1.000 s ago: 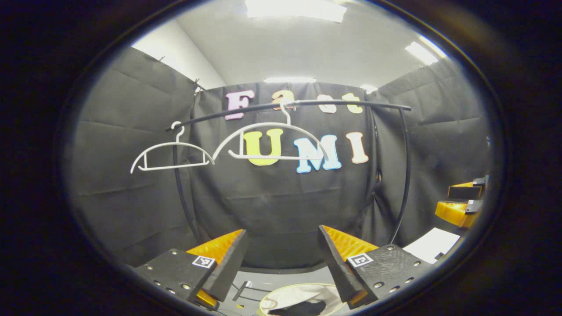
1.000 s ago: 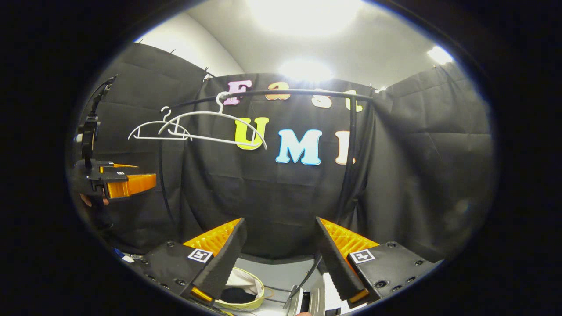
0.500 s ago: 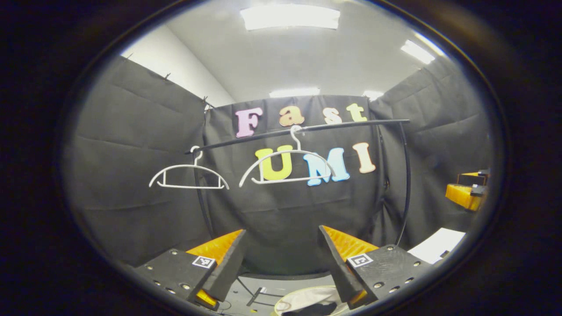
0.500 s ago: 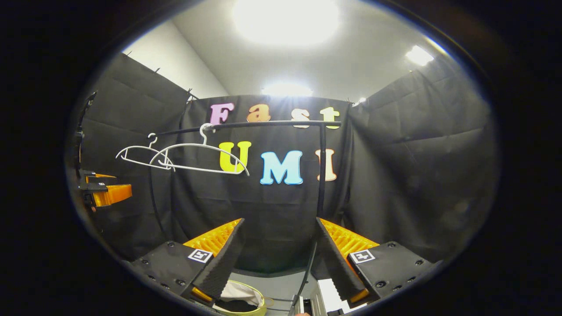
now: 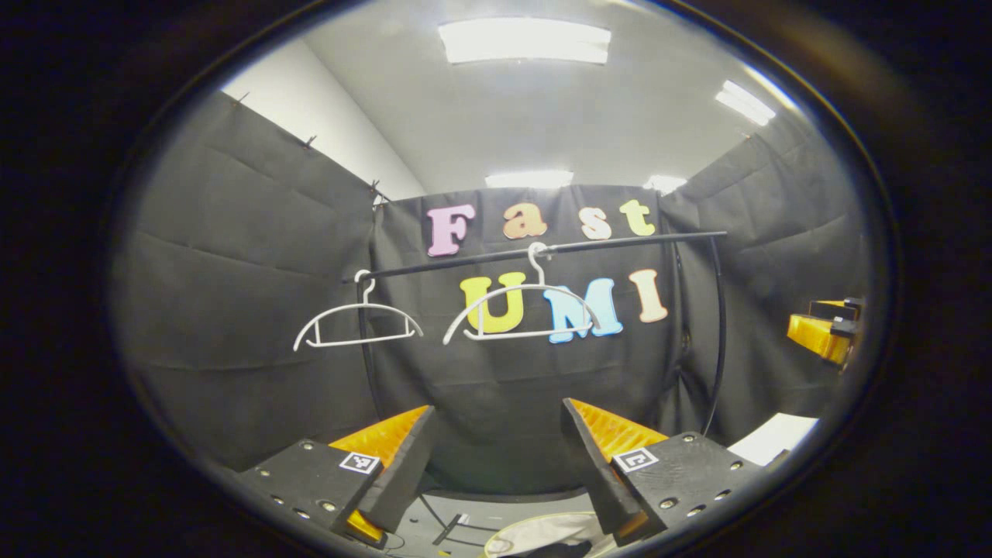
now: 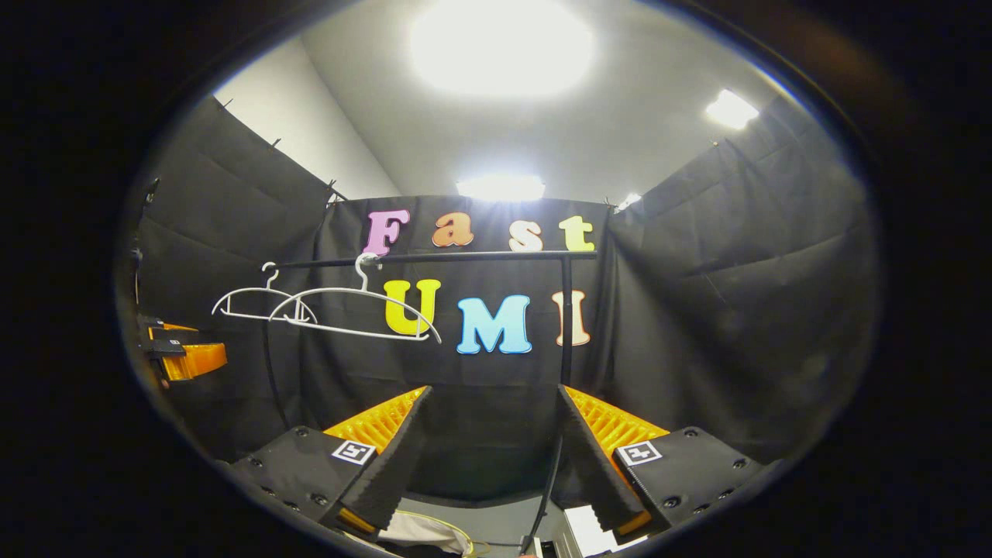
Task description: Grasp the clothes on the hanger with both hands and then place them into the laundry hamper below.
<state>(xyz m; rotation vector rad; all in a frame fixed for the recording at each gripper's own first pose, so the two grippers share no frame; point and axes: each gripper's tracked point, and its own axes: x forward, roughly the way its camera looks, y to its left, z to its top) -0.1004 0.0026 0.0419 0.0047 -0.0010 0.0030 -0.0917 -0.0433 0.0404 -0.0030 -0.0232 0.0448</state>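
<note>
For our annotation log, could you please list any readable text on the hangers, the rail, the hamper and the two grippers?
Hangers, rail, laundry hamper: no text visible.
Square tags on the left gripper and right gripper: coded patterns, no readable words.

You have two bare white hangers [image 5: 358,325] [image 5: 523,310] hooked on the black rail [image 5: 542,250]. The laundry hamper [image 5: 535,535] sits below, pale-rimmed, with dark clothes [image 5: 554,550] inside.
</note>
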